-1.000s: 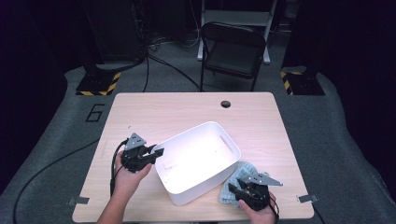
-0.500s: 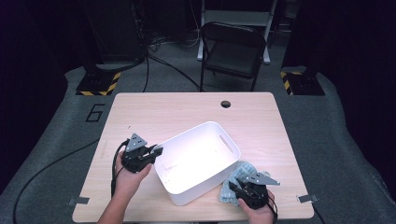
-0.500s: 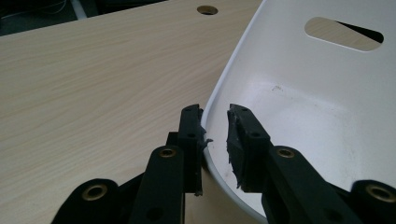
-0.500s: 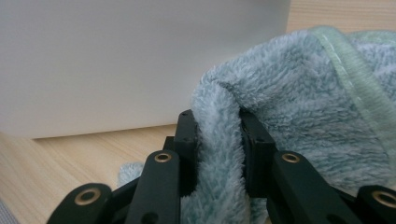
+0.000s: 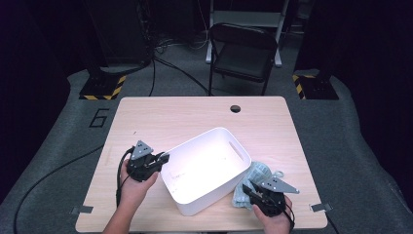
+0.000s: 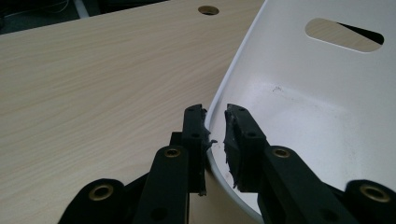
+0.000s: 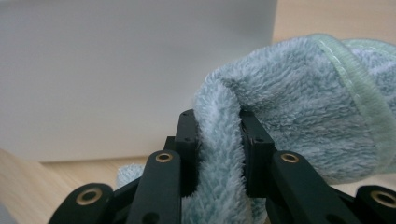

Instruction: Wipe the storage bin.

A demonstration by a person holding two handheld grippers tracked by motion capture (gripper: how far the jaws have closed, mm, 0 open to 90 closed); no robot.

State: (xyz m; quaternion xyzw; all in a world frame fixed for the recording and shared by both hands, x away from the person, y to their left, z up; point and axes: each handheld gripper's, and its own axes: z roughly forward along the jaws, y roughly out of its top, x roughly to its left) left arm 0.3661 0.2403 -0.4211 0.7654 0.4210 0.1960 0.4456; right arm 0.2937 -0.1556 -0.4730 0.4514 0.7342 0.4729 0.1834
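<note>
Our right gripper (image 7: 218,154) pinches the towel (image 7: 299,116) just beside the bin (image 5: 207,170); our left gripper (image 6: 215,140), jaws just closing, straddles its rim, perhaps loosely; lifting could tip it.

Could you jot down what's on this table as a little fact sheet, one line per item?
Table: light wooden top
Container: white plastic tub, empty, handle slot in its end wall
Cloth: fluffy pale blue-green towel, on the table beside the tub
Left gripper: jaws astride the tub's rim, just been closing on it
Right gripper: pinching a towel fold
</note>
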